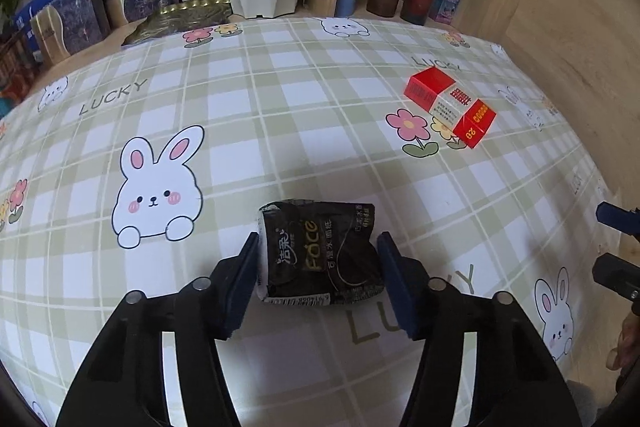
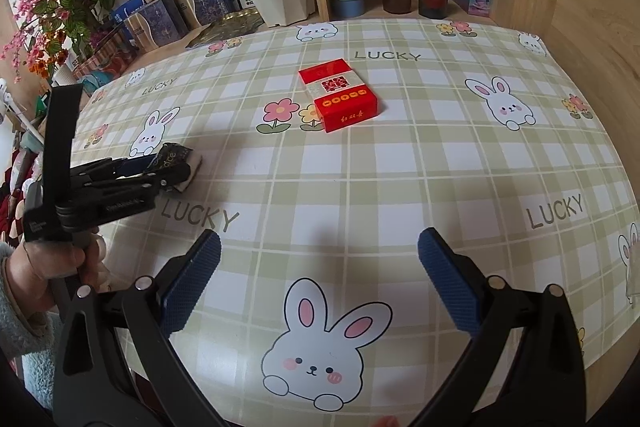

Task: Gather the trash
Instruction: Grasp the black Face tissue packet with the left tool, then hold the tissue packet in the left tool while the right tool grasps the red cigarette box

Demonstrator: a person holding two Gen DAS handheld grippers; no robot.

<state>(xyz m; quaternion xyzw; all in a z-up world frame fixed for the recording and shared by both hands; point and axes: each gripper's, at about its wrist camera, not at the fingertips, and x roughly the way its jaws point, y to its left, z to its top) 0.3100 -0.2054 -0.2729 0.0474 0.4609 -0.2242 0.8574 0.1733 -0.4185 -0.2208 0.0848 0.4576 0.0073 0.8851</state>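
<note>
Checked tablecloth (image 1: 320, 107): left tongs (image 1: 318, 259) closed around black tissue pack (image 1: 320, 251); right tongs (image 2: 320, 267) wide open, empty.

Black tissue pack (image 1: 320, 253): crumpled soft wrapper, gold "Face" lettering, white edge showing at near end. Lies flat on checked tablecloth (image 1: 280, 131), squarely between left gripper's fingers (image 1: 244, 279), sides at or just off both pads; contact cannot be told.

Red cigarette box (image 2: 339, 95): red-and-white carton, gold characters, lid closed. Lies flat, skewed, well ahead of right gripper's fingers (image 2: 192, 279), far from either pad.
</note>
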